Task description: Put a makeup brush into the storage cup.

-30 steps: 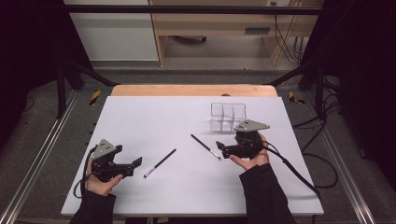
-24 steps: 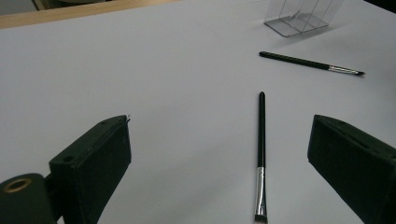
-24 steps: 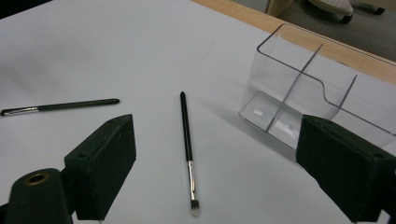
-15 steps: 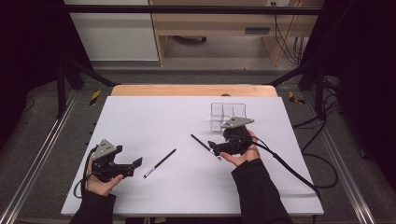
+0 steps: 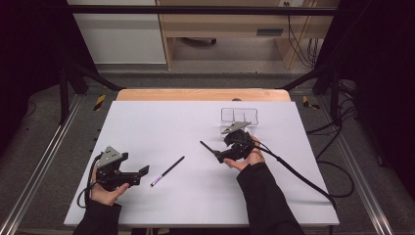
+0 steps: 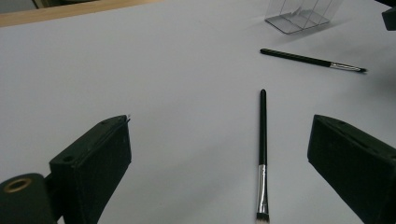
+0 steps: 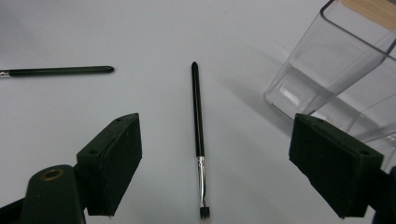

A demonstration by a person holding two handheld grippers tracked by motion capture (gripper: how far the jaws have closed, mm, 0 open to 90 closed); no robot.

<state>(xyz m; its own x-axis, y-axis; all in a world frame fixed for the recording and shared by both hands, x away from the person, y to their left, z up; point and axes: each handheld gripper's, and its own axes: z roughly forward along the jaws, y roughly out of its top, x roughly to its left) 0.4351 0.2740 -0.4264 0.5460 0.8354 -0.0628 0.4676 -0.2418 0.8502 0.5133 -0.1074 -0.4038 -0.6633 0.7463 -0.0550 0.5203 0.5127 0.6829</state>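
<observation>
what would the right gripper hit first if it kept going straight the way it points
Most likely the thin black brush, lying lengthwise on the table between the right gripper's open fingers. The clear organizer sits off to one side; depth is hard to judge.

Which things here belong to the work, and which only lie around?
Belong to the work:
- thin black make-up brush with silver ferrule, between the open right gripper jaws, untouched
- second thin black brush, before the open left gripper
- clear plastic divided box

Only around:
- yellow-black clamps beside the white table
</observation>
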